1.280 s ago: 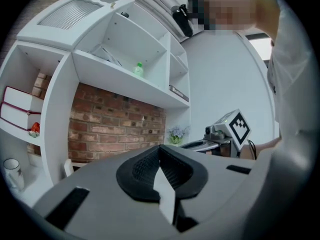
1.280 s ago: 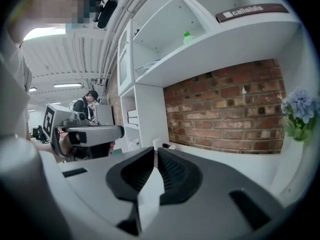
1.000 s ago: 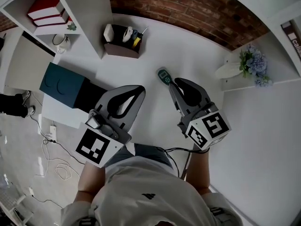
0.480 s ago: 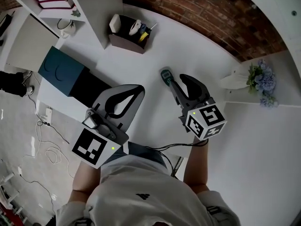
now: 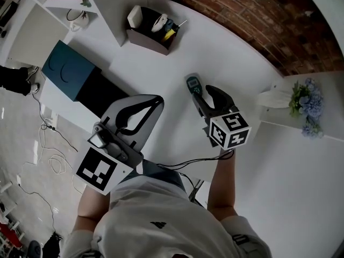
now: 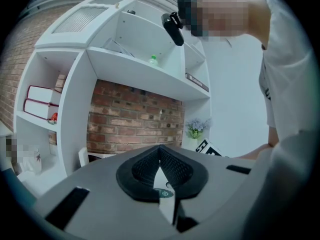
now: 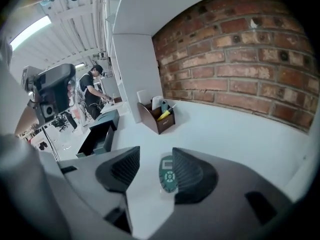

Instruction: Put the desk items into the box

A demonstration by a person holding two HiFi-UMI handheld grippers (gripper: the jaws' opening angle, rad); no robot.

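The work surface is a white desk point(image 5: 161, 74) set against a brick wall point(image 5: 242, 9) that runs across the top of the head view. A dark teal box point(image 5: 70, 71) sits at the upper left of the frame, its black interior exposed. A brown organizer point(image 5: 153, 34) holding small items stands at the upper centre.

I see the green remote point(image 5: 192, 84) lying flat on the desk, just right of centre and well apart from the box.

Right gripper point(image 5: 204, 92): the jaws have just been opening and now stand released. In the right gripper view the remote point(image 7: 167, 174) lies between the pads, close against the right-hand pad point(image 7: 192, 174). I cannot tell whether it touches.

Left gripper point(image 5: 156, 100): it hangs at the lower left of centre. In the left gripper view point(image 6: 160, 149) the jaw tips meet, clenched on nothing.
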